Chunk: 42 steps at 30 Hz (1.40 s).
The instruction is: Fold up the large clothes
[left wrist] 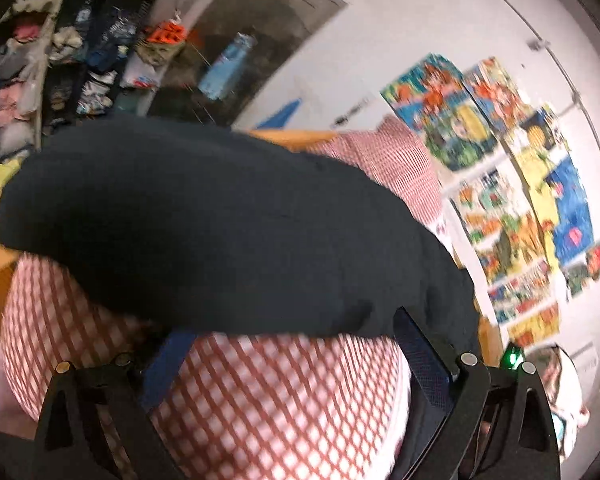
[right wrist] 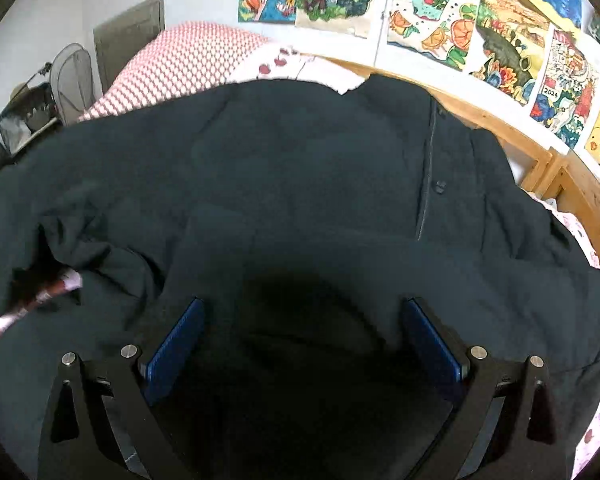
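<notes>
Dark jacket point(right wrist: 300, 184) spread over the bed point(right wrist: 188, 60), covering most of the red-checked bedding; its buttoned placket runs up the right side. The cloth looks soft, thick and fairly heavy, likely to sag, so hems and sleeve edges suit gripping best. Left gripper point(left wrist: 296, 356): jaws spread, an edge of jacket draped across them. Right gripper point(right wrist: 300, 344): jaws spread above the fabric, pinching nothing.
</notes>
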Each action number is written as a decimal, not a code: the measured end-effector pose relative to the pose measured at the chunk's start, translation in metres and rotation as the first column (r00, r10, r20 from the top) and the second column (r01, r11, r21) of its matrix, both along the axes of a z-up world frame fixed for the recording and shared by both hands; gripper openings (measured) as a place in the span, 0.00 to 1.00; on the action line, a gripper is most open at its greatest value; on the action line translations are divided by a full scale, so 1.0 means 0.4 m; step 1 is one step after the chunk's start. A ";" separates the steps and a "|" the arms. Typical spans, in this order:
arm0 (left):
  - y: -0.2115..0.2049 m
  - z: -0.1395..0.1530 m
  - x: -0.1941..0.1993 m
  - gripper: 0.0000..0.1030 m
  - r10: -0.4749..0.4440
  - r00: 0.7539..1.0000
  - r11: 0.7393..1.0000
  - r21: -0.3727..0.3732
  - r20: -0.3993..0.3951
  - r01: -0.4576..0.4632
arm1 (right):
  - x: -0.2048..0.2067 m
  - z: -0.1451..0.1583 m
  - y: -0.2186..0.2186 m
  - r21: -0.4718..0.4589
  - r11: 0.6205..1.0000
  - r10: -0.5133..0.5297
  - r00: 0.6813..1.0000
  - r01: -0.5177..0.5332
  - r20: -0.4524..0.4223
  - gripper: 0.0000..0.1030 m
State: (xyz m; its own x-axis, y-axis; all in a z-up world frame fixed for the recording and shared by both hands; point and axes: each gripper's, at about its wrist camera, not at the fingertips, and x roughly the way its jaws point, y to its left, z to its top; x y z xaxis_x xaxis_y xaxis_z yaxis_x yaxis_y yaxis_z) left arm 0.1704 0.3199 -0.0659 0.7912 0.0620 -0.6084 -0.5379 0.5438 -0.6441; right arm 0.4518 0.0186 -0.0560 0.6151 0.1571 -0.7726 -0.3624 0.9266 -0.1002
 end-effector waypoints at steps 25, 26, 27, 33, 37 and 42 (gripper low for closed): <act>-0.221 0.507 0.323 0.09 -0.421 0.906 0.680 0.674 0.039 0.287 | -0.010 0.127 -0.262 0.090 0.991 -0.099 0.995 0.098 0.005 0.96; -0.259 0.522 0.340 0.09 -0.451 0.892 0.655 0.693 0.039 0.301 | -0.008 0.126 -0.288 0.098 0.989 -0.112 0.994 0.111 0.007 0.96; -0.310 0.538 0.361 0.09 -0.492 0.870 0.620 0.717 0.038 0.319 | -0.006 0.128 -0.306 0.103 0.987 -0.124 0.992 0.122 0.013 0.96; -0.614 0.546 0.467 0.09 -0.727 0.686 0.422 0.776 -0.019 0.468 | -0.013 0.138 -0.463 0.164 0.962 -0.227 0.973 0.218 0.035 0.96; -0.784 0.468 0.519 0.08 -0.815 0.571 0.309 0.757 -0.101 0.575 | -0.025 0.128 -0.550 0.176 0.946 -0.282 0.959 0.272 0.037 0.96; -0.908 0.321 0.580 0.08 -0.845 0.497 0.247 0.682 -0.196 0.688 | -0.032 0.102 -0.631 0.189 0.938 -0.300 0.954 0.291 0.021 0.96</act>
